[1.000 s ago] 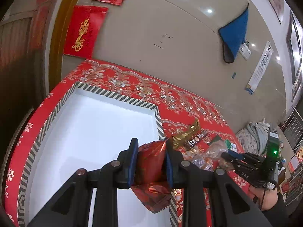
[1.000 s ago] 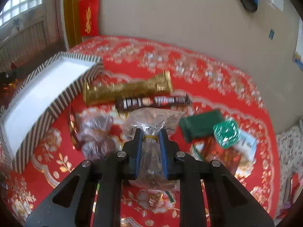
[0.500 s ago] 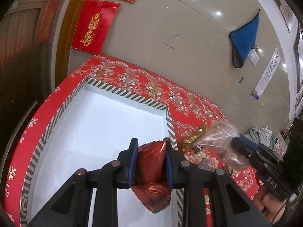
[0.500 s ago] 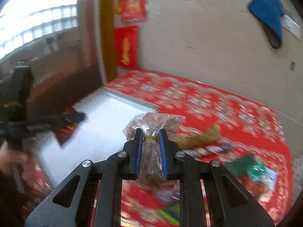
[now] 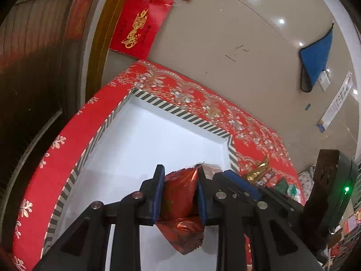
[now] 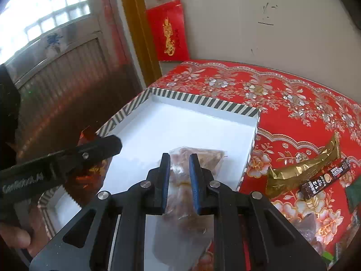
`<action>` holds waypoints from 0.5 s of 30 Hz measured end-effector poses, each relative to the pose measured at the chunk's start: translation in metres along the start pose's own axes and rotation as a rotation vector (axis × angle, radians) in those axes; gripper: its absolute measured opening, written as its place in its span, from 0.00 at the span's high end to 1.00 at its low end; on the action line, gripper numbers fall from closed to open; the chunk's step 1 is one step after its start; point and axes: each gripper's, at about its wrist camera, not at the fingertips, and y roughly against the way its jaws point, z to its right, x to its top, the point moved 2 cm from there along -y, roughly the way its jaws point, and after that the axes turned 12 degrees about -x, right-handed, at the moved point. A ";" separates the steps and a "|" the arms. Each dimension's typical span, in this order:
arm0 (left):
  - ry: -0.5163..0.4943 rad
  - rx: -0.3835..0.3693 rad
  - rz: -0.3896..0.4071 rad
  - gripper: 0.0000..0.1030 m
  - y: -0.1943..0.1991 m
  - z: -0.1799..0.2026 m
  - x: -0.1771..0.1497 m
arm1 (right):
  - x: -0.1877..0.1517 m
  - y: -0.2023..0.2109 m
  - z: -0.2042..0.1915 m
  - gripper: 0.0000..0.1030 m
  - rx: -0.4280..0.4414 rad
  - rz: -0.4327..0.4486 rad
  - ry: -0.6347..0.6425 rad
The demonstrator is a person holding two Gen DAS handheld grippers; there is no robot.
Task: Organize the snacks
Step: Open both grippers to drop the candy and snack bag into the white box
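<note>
My left gripper (image 5: 180,176) is shut on a red foil snack packet (image 5: 178,194) that hangs over the near part of a white tray with a striped rim (image 5: 180,111). My right gripper (image 6: 179,164) is shut on the neck of a clear bag of brown snacks (image 6: 203,155), held above the same tray (image 6: 203,101). The two grippers are side by side: the right gripper (image 5: 239,180) shows just right of the red packet, and the left gripper (image 6: 99,146) with the red packet (image 6: 90,174) shows at the left of the right wrist view.
On the red flowered tablecloth (image 6: 282,94) right of the tray lie a gold packet (image 6: 302,169), a brown coffee stick (image 6: 325,179) and a green packet (image 6: 355,194). A hand (image 6: 13,237) grips the left tool. The wall and a door frame (image 5: 101,33) stand behind the table.
My right gripper has carried the clear bag left from the snack pile to above the tray, beside the left gripper. The left gripper shifted slightly over the tray, still holding the red packet.
</note>
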 end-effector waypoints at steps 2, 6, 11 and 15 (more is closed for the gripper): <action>0.002 0.020 -0.006 0.72 -0.002 -0.002 0.000 | 0.000 -0.001 0.002 0.84 0.022 -0.010 -0.013; 0.007 0.075 -0.011 0.63 -0.005 -0.009 0.000 | 0.003 0.012 0.009 0.84 0.029 0.032 -0.047; 0.015 0.088 0.011 0.27 -0.002 -0.010 0.001 | 0.011 0.059 0.051 0.84 0.033 0.120 -0.114; 0.008 0.081 0.032 0.24 0.001 -0.004 0.000 | 0.004 0.108 0.101 0.64 0.022 0.168 -0.098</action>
